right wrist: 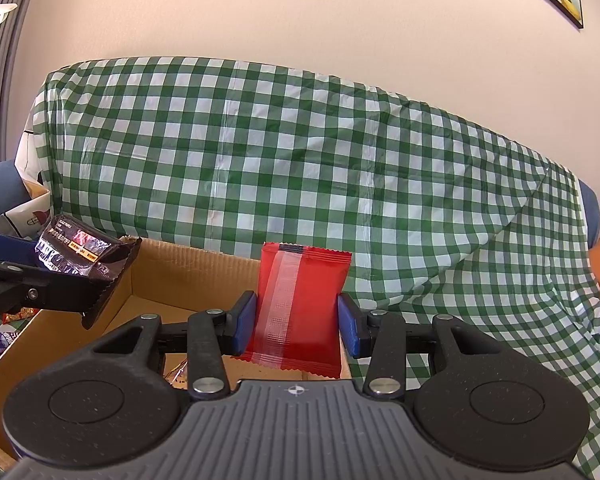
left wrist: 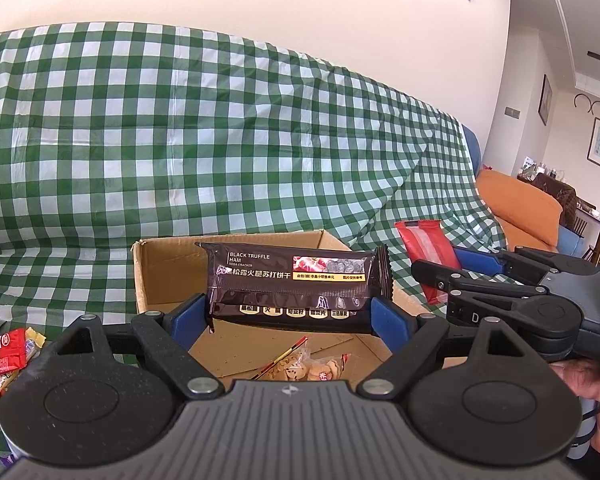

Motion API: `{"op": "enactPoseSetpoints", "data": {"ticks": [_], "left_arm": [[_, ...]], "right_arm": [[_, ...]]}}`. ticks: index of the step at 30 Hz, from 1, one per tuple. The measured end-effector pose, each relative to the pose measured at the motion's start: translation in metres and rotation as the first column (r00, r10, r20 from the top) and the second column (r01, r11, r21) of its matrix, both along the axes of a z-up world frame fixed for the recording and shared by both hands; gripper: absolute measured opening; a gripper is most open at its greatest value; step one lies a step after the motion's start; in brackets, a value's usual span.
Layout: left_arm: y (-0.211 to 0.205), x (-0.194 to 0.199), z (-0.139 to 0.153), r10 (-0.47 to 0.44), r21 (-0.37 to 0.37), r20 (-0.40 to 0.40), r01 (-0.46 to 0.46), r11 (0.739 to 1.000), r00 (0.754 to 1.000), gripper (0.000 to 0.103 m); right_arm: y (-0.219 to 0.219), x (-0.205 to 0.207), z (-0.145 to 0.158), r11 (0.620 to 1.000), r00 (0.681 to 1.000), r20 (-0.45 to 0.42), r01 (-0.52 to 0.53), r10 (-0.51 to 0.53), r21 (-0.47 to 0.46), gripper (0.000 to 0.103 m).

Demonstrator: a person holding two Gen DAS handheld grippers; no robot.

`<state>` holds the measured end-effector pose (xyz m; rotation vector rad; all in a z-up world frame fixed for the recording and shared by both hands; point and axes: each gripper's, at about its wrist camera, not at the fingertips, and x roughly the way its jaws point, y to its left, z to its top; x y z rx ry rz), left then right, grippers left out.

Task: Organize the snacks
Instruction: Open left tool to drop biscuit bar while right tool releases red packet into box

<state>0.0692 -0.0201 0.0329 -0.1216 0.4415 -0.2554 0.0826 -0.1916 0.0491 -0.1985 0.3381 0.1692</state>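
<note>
My left gripper [left wrist: 290, 318] is shut on a dark brown cracker pack [left wrist: 296, 284], held lengthwise between the blue pads over the open cardboard box [left wrist: 172, 264]. A clear bag of biscuits [left wrist: 308, 364] lies on the box floor. My right gripper [right wrist: 298, 320] is shut on a red snack packet [right wrist: 300, 304], which stands upright above the box's right part [right wrist: 168, 276]. In the left wrist view the right gripper [left wrist: 440, 276] and its red packet [left wrist: 424, 248] hang just right of the box. In the right wrist view the left gripper's brown pack [right wrist: 80, 252] is at the left.
A green and white checked cloth [left wrist: 220, 140] covers the sofa under and behind the box. Loose snack packets [left wrist: 4, 352] lie on the cloth left of the box. An orange cushion [left wrist: 520, 204] sits at the far right. A person's hand [left wrist: 588, 376] holds the right gripper.
</note>
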Motion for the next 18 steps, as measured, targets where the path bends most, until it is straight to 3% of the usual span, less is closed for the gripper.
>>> {"op": "enactPoseSetpoints", "data": {"ticks": [6, 10, 12, 18], "left_arm": [[-0.0014, -0.0002, 0.0012, -0.007, -0.003, 0.001, 0.007, 1.0, 1.0, 0.091], [-0.0019, 0.0016, 0.001, -0.016, -0.014, -0.009, 0.016, 1.0, 1.0, 0.102], [-0.0037, 0.0011, 0.0016, -0.011, 0.002, -0.004, 0.011, 1.0, 1.0, 0.102], [-0.0023, 0.0007, 0.0033, 0.006, 0.001, 0.006, -0.006, 1.0, 1.0, 0.102]], "right_arm": [[0.0002, 0.0005, -0.0002, 1.0, 1.0, -0.006, 0.001, -0.001, -0.002, 0.046], [0.0005, 0.0041, -0.0021, 1.0, 1.0, -0.027, 0.003, -0.003, -0.014, 0.062], [-0.0007, 0.0043, -0.0015, 1.0, 1.0, -0.022, 0.004, -0.005, -0.012, 0.07], [-0.0021, 0.0067, -0.0023, 1.0, 1.0, -0.026, 0.012, -0.013, -0.014, 0.071]]}}
